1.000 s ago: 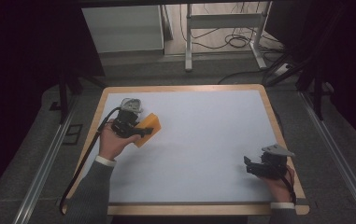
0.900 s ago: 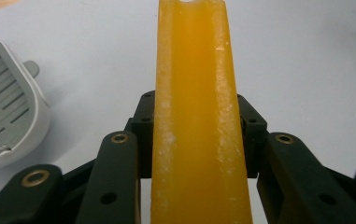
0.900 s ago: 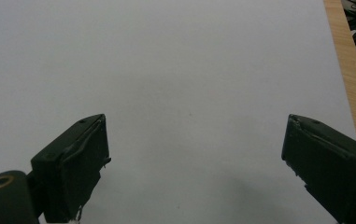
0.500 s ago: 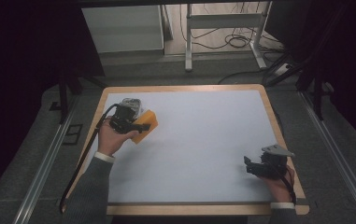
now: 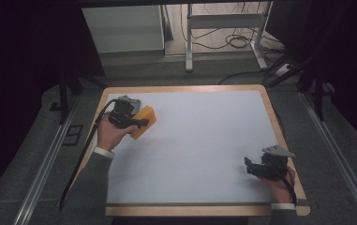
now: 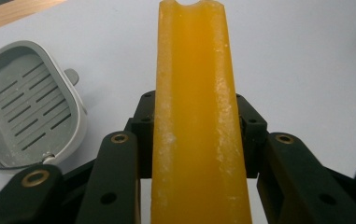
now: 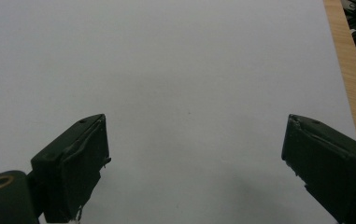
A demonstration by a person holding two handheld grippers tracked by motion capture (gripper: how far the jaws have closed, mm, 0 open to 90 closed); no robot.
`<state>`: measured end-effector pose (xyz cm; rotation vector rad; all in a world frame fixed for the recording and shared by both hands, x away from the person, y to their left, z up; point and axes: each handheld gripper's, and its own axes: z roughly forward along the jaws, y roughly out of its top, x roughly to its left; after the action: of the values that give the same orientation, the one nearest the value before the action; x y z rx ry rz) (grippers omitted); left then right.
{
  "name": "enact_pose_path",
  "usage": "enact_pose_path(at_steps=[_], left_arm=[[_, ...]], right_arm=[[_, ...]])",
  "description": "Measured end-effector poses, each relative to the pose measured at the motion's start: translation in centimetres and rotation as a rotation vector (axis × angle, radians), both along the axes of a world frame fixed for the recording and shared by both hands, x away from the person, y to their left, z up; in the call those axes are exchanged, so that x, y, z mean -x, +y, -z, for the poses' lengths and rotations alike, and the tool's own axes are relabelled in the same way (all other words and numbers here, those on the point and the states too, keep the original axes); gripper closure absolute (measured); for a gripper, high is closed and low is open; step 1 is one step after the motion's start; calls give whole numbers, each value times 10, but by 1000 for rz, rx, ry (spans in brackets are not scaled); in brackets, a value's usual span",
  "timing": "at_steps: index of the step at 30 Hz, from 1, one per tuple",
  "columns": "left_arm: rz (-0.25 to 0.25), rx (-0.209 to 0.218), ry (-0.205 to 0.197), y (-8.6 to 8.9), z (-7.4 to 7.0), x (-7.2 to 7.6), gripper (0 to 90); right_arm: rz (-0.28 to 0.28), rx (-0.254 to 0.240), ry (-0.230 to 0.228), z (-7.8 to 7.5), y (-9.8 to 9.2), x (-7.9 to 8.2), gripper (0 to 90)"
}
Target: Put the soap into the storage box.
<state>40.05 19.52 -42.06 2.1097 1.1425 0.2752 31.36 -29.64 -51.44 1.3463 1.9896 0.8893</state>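
Observation:
An orange-yellow block (image 6: 194, 93) with a notched far end stands on edge between the jaws of my left gripper (image 6: 196, 126), which is shut on it. In the high view that left gripper (image 5: 141, 123) sits near the table's far left corner, holding the orange block (image 5: 146, 118) just above the white surface. A grey slotted dish (image 6: 26, 107) lies on the table to the left of the jaws in the left gripper view. My right gripper (image 5: 251, 168) rests near the front right corner. Its jaws stand wide open over bare white table (image 7: 194, 154).
The white tabletop (image 5: 199, 140) has a wooden rim (image 5: 279, 126). A cable (image 5: 85, 154) trails from the left gripper along the left edge. Beyond the table's far edge are a white cabinet (image 5: 122, 28), metal frame legs and floor cables.
My left hand has shifted slightly toward the far left with the orange block, turning it a little. The right hand has stayed put.

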Motion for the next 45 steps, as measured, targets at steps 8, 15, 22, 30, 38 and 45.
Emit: enact_pose_path(at_steps=[8,15,22,30,38,45], left_arm=[[-10,-5,-8,3,-7,-5,610],[-16,-14,-5,5,-14,-10,610],[-35,-5,-7,9,-21,-18,610],[-71,3,-7,16,-25,-30,610],[-106,4,9,21,-18,-43,610],[-121,9,55,26,-10,-55,610]], right_arm=[[-1,1,2,0,0,0,74],[-1,1,3,0,1,0,74],[1,-1,3,0,0,0,74],[-1,2,2,0,0,0,74],[0,3,4,1,0,0,74],[4,3,5,1,0,-1,74]])
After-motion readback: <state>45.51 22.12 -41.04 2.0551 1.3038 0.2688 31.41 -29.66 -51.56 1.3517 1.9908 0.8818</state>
